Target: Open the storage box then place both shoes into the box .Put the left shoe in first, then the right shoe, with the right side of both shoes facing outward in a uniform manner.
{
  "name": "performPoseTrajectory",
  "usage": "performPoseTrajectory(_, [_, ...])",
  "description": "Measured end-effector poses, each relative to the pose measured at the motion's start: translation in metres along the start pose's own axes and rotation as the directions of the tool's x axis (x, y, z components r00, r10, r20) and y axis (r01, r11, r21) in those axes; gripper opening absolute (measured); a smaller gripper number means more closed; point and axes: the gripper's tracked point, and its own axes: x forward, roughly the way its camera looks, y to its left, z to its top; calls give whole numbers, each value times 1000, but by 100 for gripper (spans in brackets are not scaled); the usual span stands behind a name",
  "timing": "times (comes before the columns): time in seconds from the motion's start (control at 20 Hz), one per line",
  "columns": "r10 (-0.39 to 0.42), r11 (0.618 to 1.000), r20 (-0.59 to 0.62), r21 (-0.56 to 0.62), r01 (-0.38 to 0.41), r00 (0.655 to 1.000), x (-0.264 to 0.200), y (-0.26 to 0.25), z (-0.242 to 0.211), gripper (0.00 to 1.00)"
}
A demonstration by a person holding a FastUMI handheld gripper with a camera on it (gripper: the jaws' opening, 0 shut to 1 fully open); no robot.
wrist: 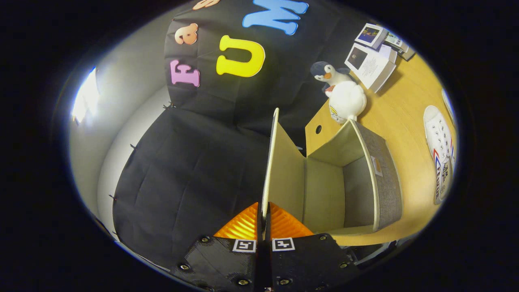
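The claw (264,217) is closed on the lid (284,170) of the storage box (365,178), both fingers pressing the thin panel's edge from either side. The lid stands edge-on straight ahead of the claw, its long axis running directly away from the fingers. The box opens just beside the lid, to the claw's right, its interior empty and its grey wall standing between the opening and the bare desk (405,121) beyond.

One white shoe (440,150) lies well apart to the right on the desk, past the box wall; whether it is the left or right shoe I cannot tell. A plush penguin (344,95) sits just beyond the box's far corner, booklets (371,61) farther still. Releasing the lid and swinging right looks unobstructed, apart from clearing the box wall.
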Motion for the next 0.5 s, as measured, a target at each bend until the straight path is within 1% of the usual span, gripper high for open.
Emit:
performPoseTrajectory(0.15, [-6, 1000, 7, -29, 6, 1000, 13, 16, -3, 0])
performPoseTrajectory(0.3, [-12, 996, 1, -89, 12, 1000, 30, 35, -14, 0])
performPoseTrajectory(0.5, [-36, 990, -25, -134, 32, 999, 54, 45, -32, 0])
